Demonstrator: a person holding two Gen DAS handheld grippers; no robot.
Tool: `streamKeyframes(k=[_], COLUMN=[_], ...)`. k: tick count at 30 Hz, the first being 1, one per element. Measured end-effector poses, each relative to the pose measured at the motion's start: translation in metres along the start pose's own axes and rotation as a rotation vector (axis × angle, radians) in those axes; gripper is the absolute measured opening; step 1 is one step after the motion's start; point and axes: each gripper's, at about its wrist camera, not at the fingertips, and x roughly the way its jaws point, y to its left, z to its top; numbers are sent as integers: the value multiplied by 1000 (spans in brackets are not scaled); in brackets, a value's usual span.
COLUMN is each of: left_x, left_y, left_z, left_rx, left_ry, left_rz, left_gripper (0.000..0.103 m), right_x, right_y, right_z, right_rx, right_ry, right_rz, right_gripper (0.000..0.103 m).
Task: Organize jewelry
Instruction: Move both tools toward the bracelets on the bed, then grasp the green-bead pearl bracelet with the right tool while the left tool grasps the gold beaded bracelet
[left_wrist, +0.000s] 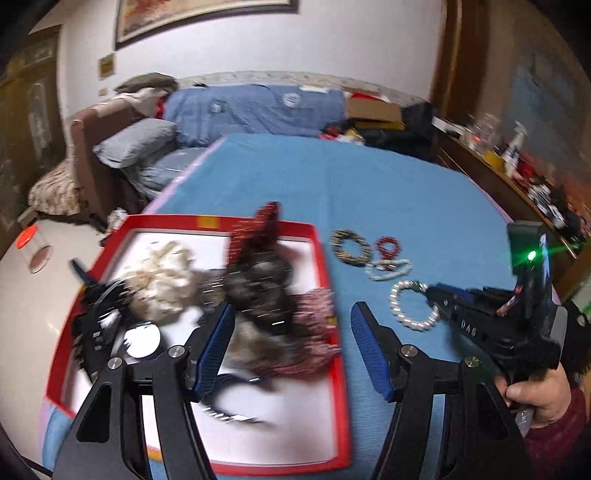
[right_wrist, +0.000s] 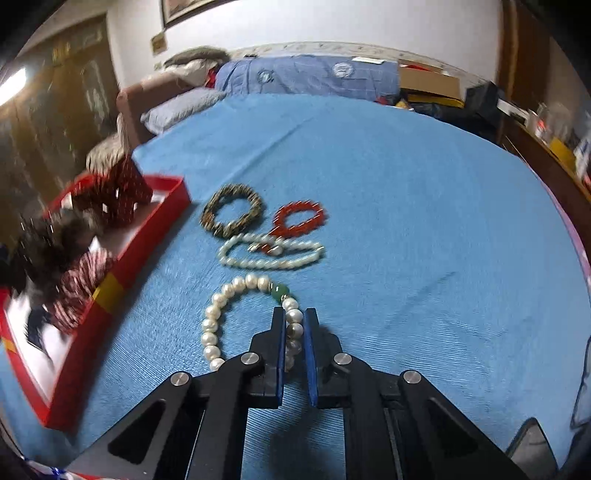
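Note:
A large pearl bracelet (right_wrist: 221, 314) with a green bead lies on the blue cloth (right_wrist: 406, 221); my right gripper (right_wrist: 294, 321) is shut on its right side. It also shows in the left wrist view (left_wrist: 400, 306), with the right gripper (left_wrist: 437, 295) at it. Beyond lie a small pearl bracelet (right_wrist: 271, 254), a red bead bracelet (right_wrist: 301, 218) and a brown bead bracelet (right_wrist: 231, 214). My left gripper (left_wrist: 291, 321) is open and empty above the right edge of a red-rimmed tray (left_wrist: 325, 258) heaped with scrunchies and hair clips (left_wrist: 258, 280).
A sofa with blue bedding (left_wrist: 255, 107) and pillows stands behind the table. A cluttered wooden shelf (left_wrist: 517, 166) runs along the right. The tray also shows in the right wrist view (right_wrist: 110, 291) at the left. White floor (left_wrist: 33, 295) lies left of the table.

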Motion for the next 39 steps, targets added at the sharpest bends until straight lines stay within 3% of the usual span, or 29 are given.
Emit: streamKeyframes(k=[8, 10, 14, 17, 24, 32, 35, 39], left_x=[41, 66, 117, 148, 168, 193, 194, 179], left_y=[-53, -67, -81, -90, -102, -102, -106, -104], left_z=[38, 47, 57, 62, 70, 67, 64, 55], left_rx=[95, 112, 113, 118, 160, 172, 204, 142], left_ry=[97, 150, 282, 349, 322, 364, 321, 323], left_rz=[-110, -116, -136, -121, -29, 18, 79, 19], left_gripper=[64, 57, 32, 31, 30, 28, 7, 5], right_x=[-36, -36, -30, -28, -32, -30, -29, -30], right_y=[-37, -41, -49, -53, -57, -60, -59, -61], right_z=[-5, -2, 4, 2, 5, 2, 2, 3], right_rx=[135, 161, 206, 230, 249, 260, 256, 264], right_ry=[-91, -93, -82, -74, -81, -79, -78, -84], right_rz=[60, 68, 89, 108, 132, 142, 143, 142], right_gripper=[10, 10, 10, 10, 10, 10, 10, 10])
